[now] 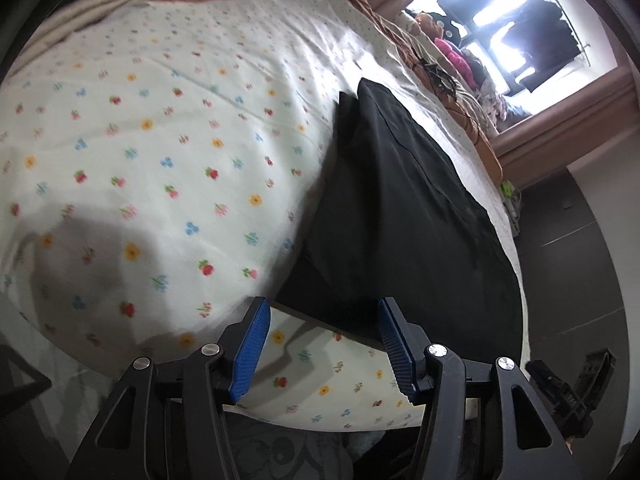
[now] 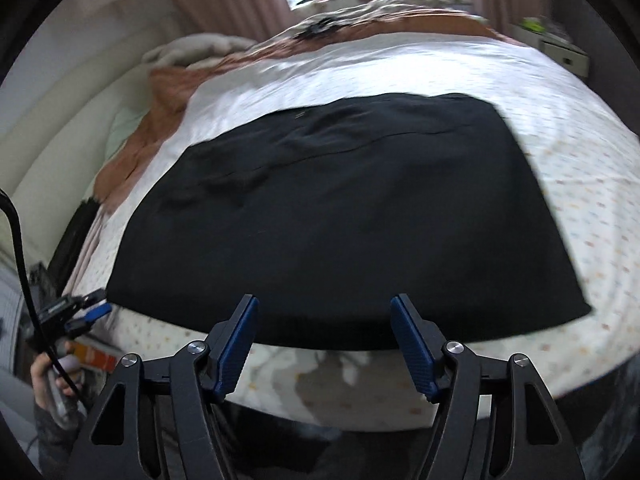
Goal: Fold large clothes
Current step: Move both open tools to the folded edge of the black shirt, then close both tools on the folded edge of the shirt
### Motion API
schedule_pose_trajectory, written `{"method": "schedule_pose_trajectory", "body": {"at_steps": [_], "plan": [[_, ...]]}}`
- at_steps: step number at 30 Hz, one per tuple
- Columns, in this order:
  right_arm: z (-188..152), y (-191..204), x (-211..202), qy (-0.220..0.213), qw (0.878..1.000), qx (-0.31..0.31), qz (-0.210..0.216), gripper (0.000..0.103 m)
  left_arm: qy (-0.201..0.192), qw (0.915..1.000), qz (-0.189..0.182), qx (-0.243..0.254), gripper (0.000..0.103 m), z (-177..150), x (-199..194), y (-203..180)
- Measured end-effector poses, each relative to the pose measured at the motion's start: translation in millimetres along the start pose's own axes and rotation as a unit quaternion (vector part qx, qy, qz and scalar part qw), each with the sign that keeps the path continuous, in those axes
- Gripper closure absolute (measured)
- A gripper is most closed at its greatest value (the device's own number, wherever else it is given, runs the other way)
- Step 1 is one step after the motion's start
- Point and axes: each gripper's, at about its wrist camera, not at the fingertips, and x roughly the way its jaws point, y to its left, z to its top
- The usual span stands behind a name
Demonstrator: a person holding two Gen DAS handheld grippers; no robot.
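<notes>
A large black garment (image 2: 340, 216) lies spread flat on the flowered white bed sheet (image 2: 592, 184); it also shows in the left wrist view (image 1: 400, 208). My left gripper (image 1: 322, 312) is open and empty, hovering at the garment's near left corner by the bed's front edge. My right gripper (image 2: 324, 308) is open and empty, just above the middle of the garment's near edge. The left gripper (image 2: 86, 312) also shows at the far left of the right wrist view, held by a hand.
The flowered sheet (image 1: 140, 152) spreads wide to the left of the garment. A brown blanket (image 2: 152, 136) lies along the bed's far and left sides. A window sill with piled clothes (image 1: 460, 56) is beyond the bed. Dark floor (image 1: 572, 264) lies on the right.
</notes>
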Motion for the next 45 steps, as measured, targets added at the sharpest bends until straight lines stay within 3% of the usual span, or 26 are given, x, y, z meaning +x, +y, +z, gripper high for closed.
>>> {"method": "schedule_pose_trajectory", "body": {"at_steps": [9,15,18,28,36,45], "plan": [[-2.6,57.5,45.0,0.051,0.997,-0.064,0.009,0.046,-0.001,0.9998,-0.016,-0.007,0.045,9.8,8.9,-0.2],[4.3,59.0,80.5,0.070,0.994,-0.079,-0.036,0.053,-0.003,0.9996,-0.025,-0.012,0.045,17.3,16.8,-1.1],[13.2,59.1,96.7,0.078,0.992,-0.079,-0.054,0.062,-0.006,0.9995,-0.027,-0.017,0.045,19.0,20.0,-1.9],[69.0,50.5,136.8,0.088,0.991,-0.058,-0.089,0.082,-0.009,0.9976,-0.037,-0.057,0.048,17.8,24.1,-0.5],[115.6,45.9,163.5,0.085,0.990,-0.041,-0.106,0.082,-0.002,0.9928,-0.048,-0.110,0.060,13.4,25.4,6.1],[159.3,35.0,190.9,0.084,0.990,-0.022,-0.112,0.082,0.000,0.9922,-0.048,-0.115,0.067,8.9,22.9,7.4]]}}
